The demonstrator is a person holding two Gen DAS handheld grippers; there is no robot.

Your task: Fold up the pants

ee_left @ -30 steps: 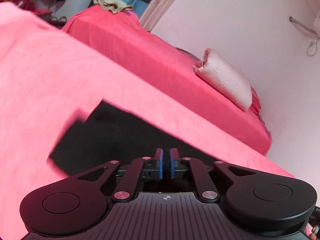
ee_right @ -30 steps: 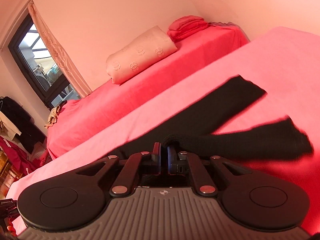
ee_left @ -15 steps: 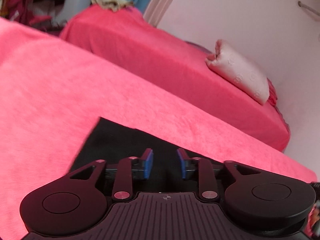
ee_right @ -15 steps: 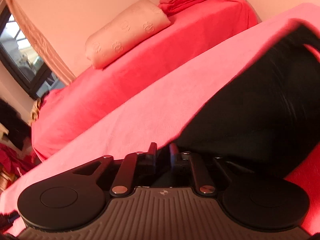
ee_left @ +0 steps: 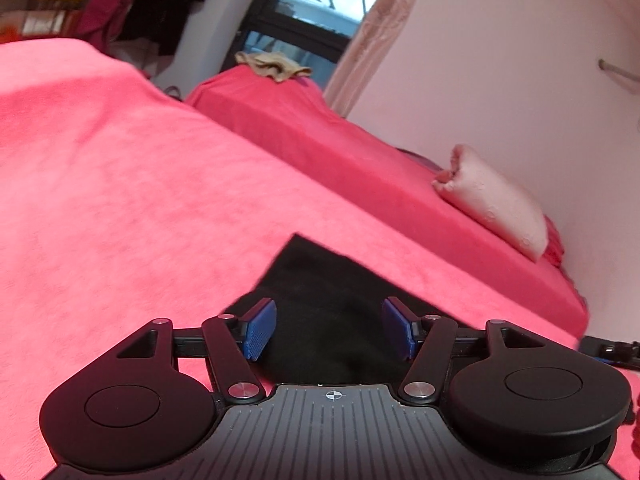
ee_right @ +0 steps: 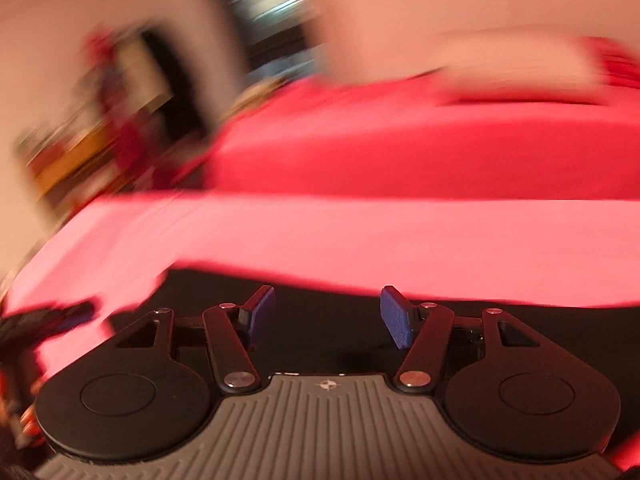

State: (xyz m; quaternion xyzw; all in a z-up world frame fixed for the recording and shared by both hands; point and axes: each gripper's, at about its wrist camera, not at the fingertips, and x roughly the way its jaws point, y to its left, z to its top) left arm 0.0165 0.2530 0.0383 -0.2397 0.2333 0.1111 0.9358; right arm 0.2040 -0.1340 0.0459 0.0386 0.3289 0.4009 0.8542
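Daylight enters through the window [ee_left: 316, 4], casting a warm pink tint over the room. The left wrist view is fairly sharp with fisheye bending at its edges. The right wrist view is heavily motion-blurred, sideways streaks smearing the bed [ee_right: 400, 152].

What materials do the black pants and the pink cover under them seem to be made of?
The black pants look like a soft, matte knit or fleece: no shine, and they lie limp and flat. The pink cover looks like plush fleece or velvet: fuzzy, with an uneven, mottled nap. The weave itself is too fine to see.
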